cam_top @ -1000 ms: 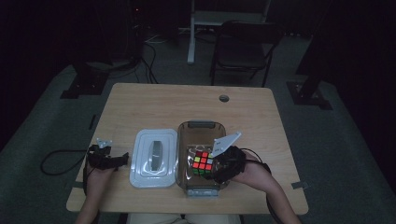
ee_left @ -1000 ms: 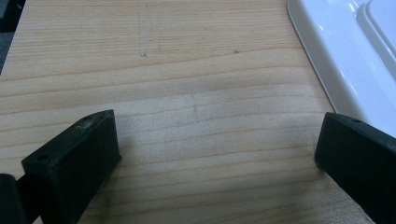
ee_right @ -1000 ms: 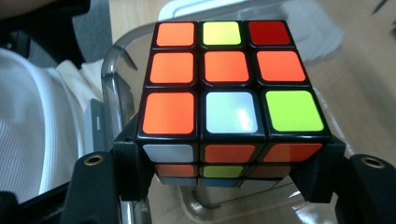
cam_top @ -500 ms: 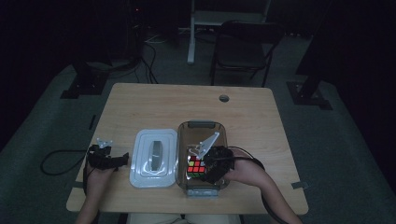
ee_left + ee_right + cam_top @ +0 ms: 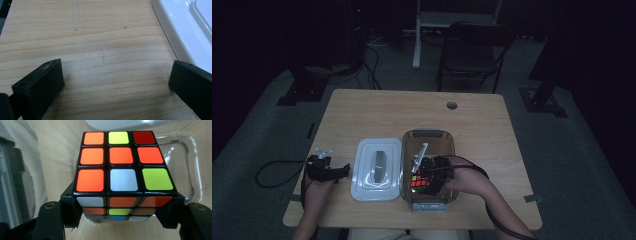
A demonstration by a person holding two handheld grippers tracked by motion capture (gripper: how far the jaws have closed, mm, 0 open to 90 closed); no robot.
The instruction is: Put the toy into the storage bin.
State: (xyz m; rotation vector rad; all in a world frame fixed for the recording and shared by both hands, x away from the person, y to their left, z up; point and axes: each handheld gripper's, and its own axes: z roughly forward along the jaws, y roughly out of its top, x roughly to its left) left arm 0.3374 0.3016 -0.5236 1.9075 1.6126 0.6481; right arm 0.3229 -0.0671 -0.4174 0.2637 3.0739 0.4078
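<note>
A scrambled puzzle cube [image 5: 122,170], mostly orange on its top face, is clamped between the two black jaws of my right gripper [image 5: 122,213]. In the high view the cube [image 5: 417,183] and the right gripper [image 5: 426,176] sit low inside the clear plastic container [image 5: 428,133], towards its near end. My left gripper [image 5: 343,170] rests on the table just left of the white lid [image 5: 377,169]. Its jaws stand wide apart over bare wood in the left gripper view [image 5: 117,82], with the lid's edge [image 5: 185,30] at the upper right.
The wooden table [image 5: 392,115] has a round cable hole [image 5: 452,105] at the back. A dark chair [image 5: 472,55] and a stand stand beyond the far edge. Cables trail off the table's left and near right sides.
My right gripper has carried the cube leftward and down, deeper into the clear container. The left gripper has stayed where it was.
</note>
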